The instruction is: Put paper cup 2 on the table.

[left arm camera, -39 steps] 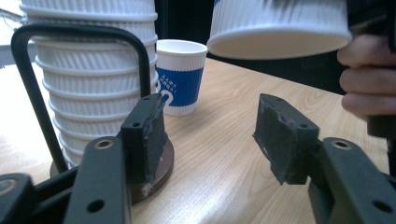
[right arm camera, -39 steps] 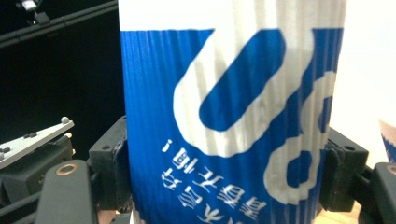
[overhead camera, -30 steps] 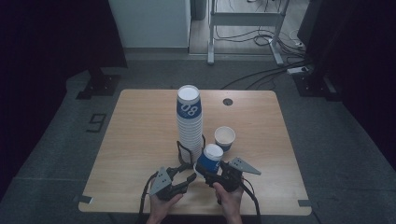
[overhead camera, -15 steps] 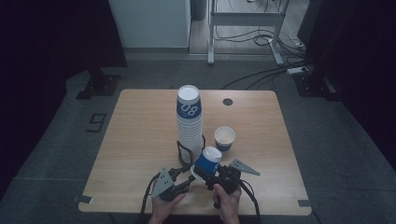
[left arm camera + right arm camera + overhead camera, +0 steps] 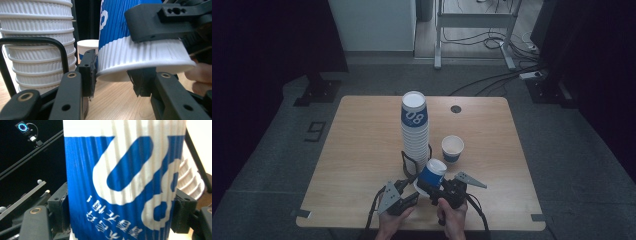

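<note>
The right gripper [image 5: 432,187] squeezes an upside-down blue cup [image 5: 430,176]. The left gripper [image 5: 412,192] fingers have just been closing around its rim, beside the tall stack [image 5: 415,131].

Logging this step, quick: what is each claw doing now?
Left claw: closing around rim of inverted blue-and-white ribbed paper cup, grip unclear.
Right claw: shut on that cup.

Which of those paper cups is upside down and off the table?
The blue-and-white cup clamped in the right gripper, bottom up, near the table's front edge. The single cup stands upright by itself; the tall stack also rests on the table.
</note>
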The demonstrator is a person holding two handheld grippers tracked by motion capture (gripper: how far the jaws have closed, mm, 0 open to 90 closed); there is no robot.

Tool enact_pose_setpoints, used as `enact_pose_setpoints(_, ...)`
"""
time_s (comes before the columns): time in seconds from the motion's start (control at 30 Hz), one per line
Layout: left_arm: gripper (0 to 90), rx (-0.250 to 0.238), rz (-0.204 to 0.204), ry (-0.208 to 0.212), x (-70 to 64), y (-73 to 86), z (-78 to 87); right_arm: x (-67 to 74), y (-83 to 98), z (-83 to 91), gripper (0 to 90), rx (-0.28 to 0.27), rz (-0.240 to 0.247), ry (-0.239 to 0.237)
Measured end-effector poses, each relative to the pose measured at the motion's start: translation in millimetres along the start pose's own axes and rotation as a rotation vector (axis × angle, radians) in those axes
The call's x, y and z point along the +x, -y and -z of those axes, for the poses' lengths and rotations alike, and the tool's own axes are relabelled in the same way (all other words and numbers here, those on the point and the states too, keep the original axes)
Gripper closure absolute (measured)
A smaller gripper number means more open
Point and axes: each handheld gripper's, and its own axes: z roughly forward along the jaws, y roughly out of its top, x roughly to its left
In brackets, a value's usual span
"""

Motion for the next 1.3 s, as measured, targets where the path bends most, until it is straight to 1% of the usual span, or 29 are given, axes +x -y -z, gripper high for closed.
enact_pose_setpoints(0.07, 60.5, -0.016, 0.000, -0.016, -0.9, 0.4, -1.0, 0.7, 0.7, -0.5, 22.1, 0.006, 0.000, 0.003)
enact_pose_setpoints(0.1, 63.5, -0.021, 0.001, -0.021, -0.8, 0.2, -1.2, 0.9, 1.4, -1.0, 22.0, 0.022, -0.004, -0.006)
enact_pose_setpoints(0.13, 63.5, -0.023, -0.001, -0.030, -0.9, 0.0, -1.4, 0.9, 1.4, -1.0, 22.0, 0.022, -0.004, -0.006)
enact_pose_setpoints(0.17, 65.7, -0.019, -0.004, -0.042, -0.8, 0.0, -2.0, 1.2, 1.6, -2.4, 21.7, 0.036, -0.013, -0.014)
enact_pose_setpoints(0.23, 67.0, -0.011, -0.008, -0.048, -0.6, -0.1, -1.9, 1.6, 1.1, -2.9, 21.6, 0.045, -0.009, -0.010)
enact_pose_setpoints(0.3, 72.5, -0.009, -0.010, -0.053, 0.1, 0.5, -1.3, 1.2, 0.0, -3.4, 20.8, 0.047, -0.009, -0.012)
enact_pose_setpoints(0.33, 77.6, -0.004, -0.012, -0.058, 0.4, 1.4, -0.3, 1.7, -0.6, -3.4, 19.4, 0.051, 0.006, -0.014)
enact_pose_setpoints(0.37, 79.3, -0.004, -0.012, -0.058, 0.4, 1.4, -0.3, 1.7, -0.6, -3.4, 19.4, 0.051, 0.006, -0.014)
enact_pose_setpoints(0.4, 79.3, 0.009, -0.011, -0.059, 0.6, 1.8, -0.3, 1.9, -0.6, -3.5, 18.5, 0.057, 0.011, -0.016)
enact_pose_setpoints(0.43, 82.0, 0.013, 0.006, -0.044, 1.5, 2.5, -0.2, 2.3, -0.6, -4.3, 16.6, 0.061, 0.012, -0.015)
enact_pose_setpoints(0.47, 82.3, 0.014, 0.015, -0.041, 1.9, 3.1, 0.0, 2.5, -0.5, -4.6, 16.1, 0.062, 0.022, -0.017)
enact_pose_setpoints(0.5, 82.4, 0.025, 0.011, -0.036, 2.1, 3.0, 0.8, 2.4, -0.3, -4.6, 15.2, 0.060, 0.035, -0.010)
enact_pose_setpoints(0.57, 82.9, 0.039, 0.004, -0.028, 1.4, 3.1, 1.5, 2.3, -0.3, -4.9, 12.8, 0.058, 0.042, -0.009)
enact_pose_setpoints(0.73, 83.3, 0.074, 0.023, 0.010, 2.6, 1.2, 3.4, 0.6, -4.4, -2.8, 12.8, 0.024, 0.064, 0.012)
enact_pose_setpoints(0.77, 83.4, 0.084, 0.033, 0.025, 3.3, 0.0, 4.4, -0.2, -7.6, -1.3, 11.9, 0.014, 0.074, 0.019)
enact_pose_setpoints(0.8, 83.4, 0.084, 0.033, 0.025, 3.3, 0.0, 4.4, -0.2, -7.6, -1.3, 11.9, 0.014, 0.074, 0.019)
enact_pose_setpoints(0.87, 83.4, 0.105, 0.033, 0.035, 3.8, -1.4, 5.5, -0.6, -9.8, -0.9, 12.0, 0.014, 0.084, 0.020)
enact_pose_setpoints(0.9, 83.5, 0.117, 0.042, 0.049, 4.8, -2.0, 6.5, -0.6, -11.1, -0.8, 12.1, 0.006, 0.099, 0.026)
enact_pose_setpoints(0.97, 83.5, 0.122, 0.047, 0.057, 5.3, -2.2, 7.0, -0.5, -12.0, -0.3, 12.2, 0.005, 0.100, 0.027)
enact_pose_setpoints(1.0, 83.5, 0.136, 0.051, 0.065, 6.2, -2.9, 7.4, -0.4, -12.6, -0.1, 12.2, -0.003, 0.102, 0.028)
enact_pose_setpoints(1.1, 83.4, 0.157, 0.065, 0.103, 9.4, -3.2, 8.4, -0.8, -16.2, 1.8, 12.6, -0.003, 0.132, 0.043)
enact_pose_setpoints(1.13, 83.4, 0.165, 0.064, 0.112, 10.3, -3.3, 8.8, -0.8, -16.2, 1.8, 12.6, -0.003, 0.132, 0.043)
enact_pose_setpoints(1.2, 83.5, 0.182, 0.059, 0.114, 11.6, -3.7, 9.8, -0.7, -18.2, 3.6, 13.0, -0.006, 0.135, 0.051)
enact_pose_setpoints(1.23, 83.5, 0.192, 0.052, 0.116, 12.1, -4.1, 10.4, -1.6, -20.4, 6.2, 13.0, -0.017, 0.140, 0.051)
enact_pose_setpoints(1.27, 83.5, 0.203, 0.045, 0.114, 12.4, -4.4, 10.8, -1.6, -20.4, 6.2, 13.0, -0.017, 0.140, 0.051)
enact_pose_setpoints(1.3, 83.5, 0.226, 0.036, 0.119, 13.6, -5.0, 11.2, -2.2, -21.8, 9.1, 12.9, -0.025, 0.140, 0.053)
